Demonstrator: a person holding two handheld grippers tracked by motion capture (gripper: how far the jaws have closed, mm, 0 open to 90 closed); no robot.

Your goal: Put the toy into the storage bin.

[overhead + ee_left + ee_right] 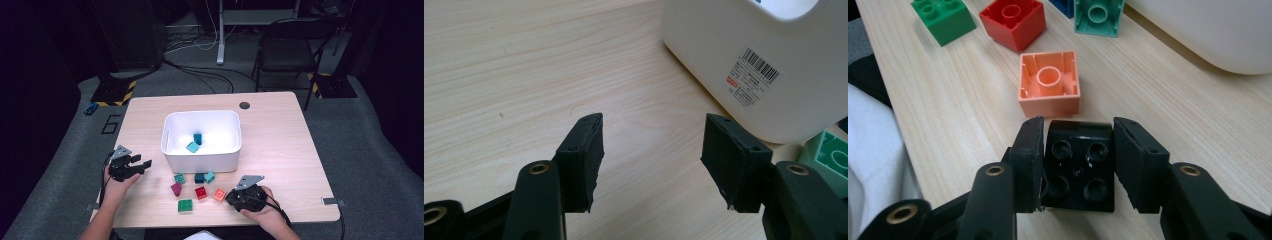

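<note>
while the right gripper (1078, 150) sits low on the table (280, 150) near the person's edge, its jaws are clamped on a black brick (1079, 167), just behind an upturned orange brick (1049, 82). the left gripper (651, 145) rests beside the white bin (744, 60), jaws apart around nothing.

the table (280, 150) is pale wood grain, matt and smooth. the bin (200, 159) is white plastic with a soft sheen and a paper label (751, 75). the black brick (1079, 167) is glossy plastic; the jaw pads look matt, rubbery.
</note>
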